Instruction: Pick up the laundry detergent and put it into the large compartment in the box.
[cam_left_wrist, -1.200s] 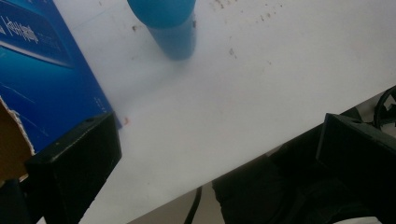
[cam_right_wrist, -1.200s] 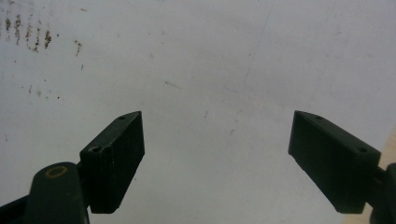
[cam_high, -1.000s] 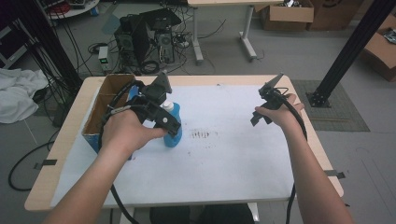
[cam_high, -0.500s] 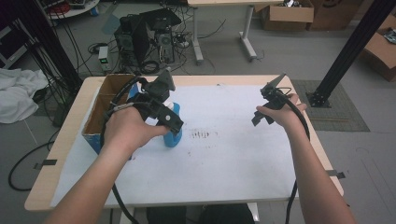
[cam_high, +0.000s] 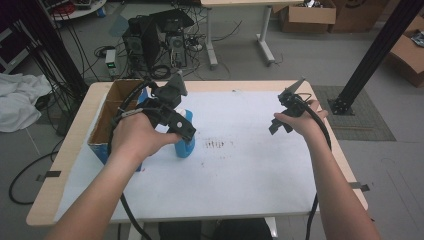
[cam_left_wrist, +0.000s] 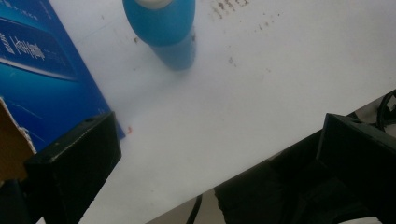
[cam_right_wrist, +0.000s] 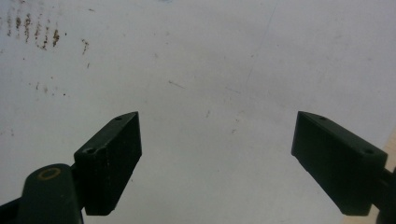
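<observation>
A blue bottle with a white top stands upright on the white table sheet, left of centre. My left gripper hovers just above and beside it, jaws wide apart and empty. In the left gripper view the blue bottle stands ahead, beyond the jaws, next to the blue box side. My right gripper is held over the right part of the sheet, open, with bare white surface between its jaws.
A cardboard box with blue sides stands at the table's left edge, close to the bottle. Brown stains mark the sheet's middle. Past the table lie computer cases, cables and a black post.
The left gripper has drifted slightly back and up over the bottle. The right gripper has barely moved.
</observation>
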